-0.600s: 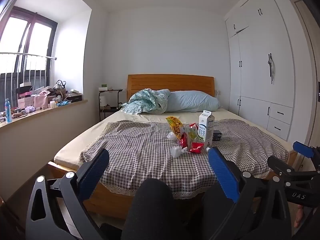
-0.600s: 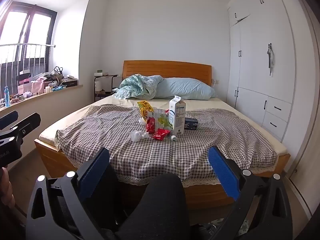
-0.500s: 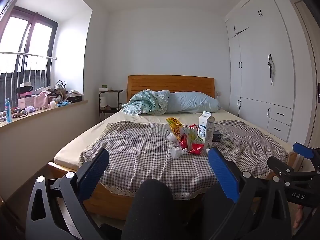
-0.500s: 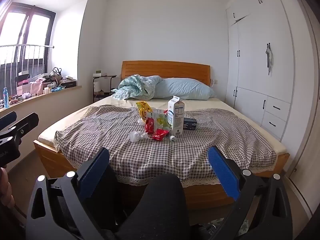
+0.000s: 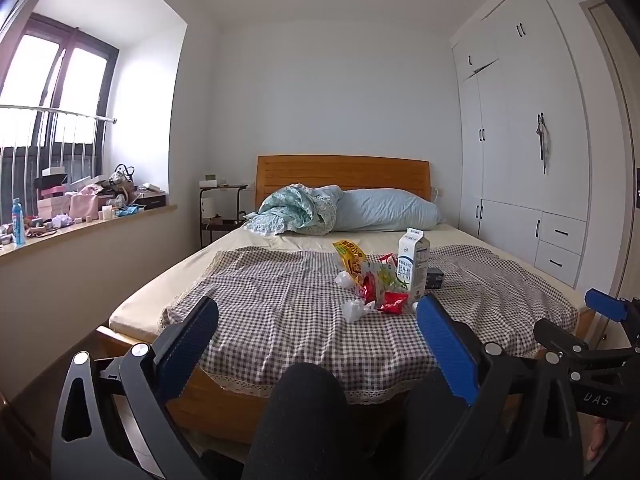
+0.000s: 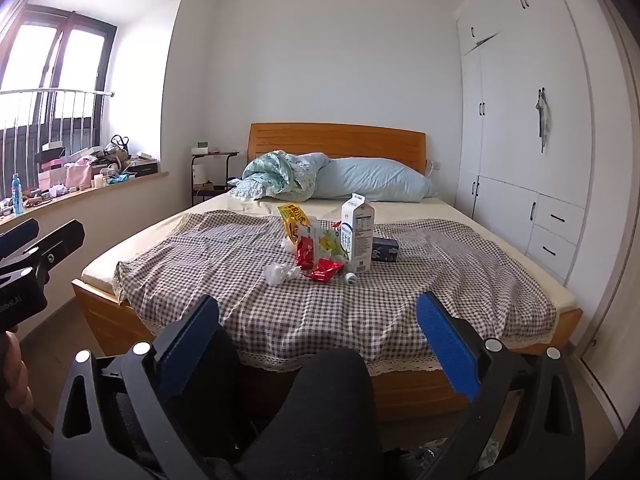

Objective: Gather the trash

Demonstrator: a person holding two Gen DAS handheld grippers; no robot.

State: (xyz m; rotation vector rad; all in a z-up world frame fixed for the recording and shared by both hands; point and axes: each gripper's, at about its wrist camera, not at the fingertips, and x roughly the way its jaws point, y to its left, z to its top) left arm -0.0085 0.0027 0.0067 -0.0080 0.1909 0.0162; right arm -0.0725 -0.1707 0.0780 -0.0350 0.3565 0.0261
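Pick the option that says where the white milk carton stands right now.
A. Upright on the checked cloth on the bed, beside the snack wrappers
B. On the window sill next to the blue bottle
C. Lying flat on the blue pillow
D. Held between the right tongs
A: the milk carton stands upright on the checked cloth, with the snack wrappers at its side; both tongs are open and empty, short of the bed.
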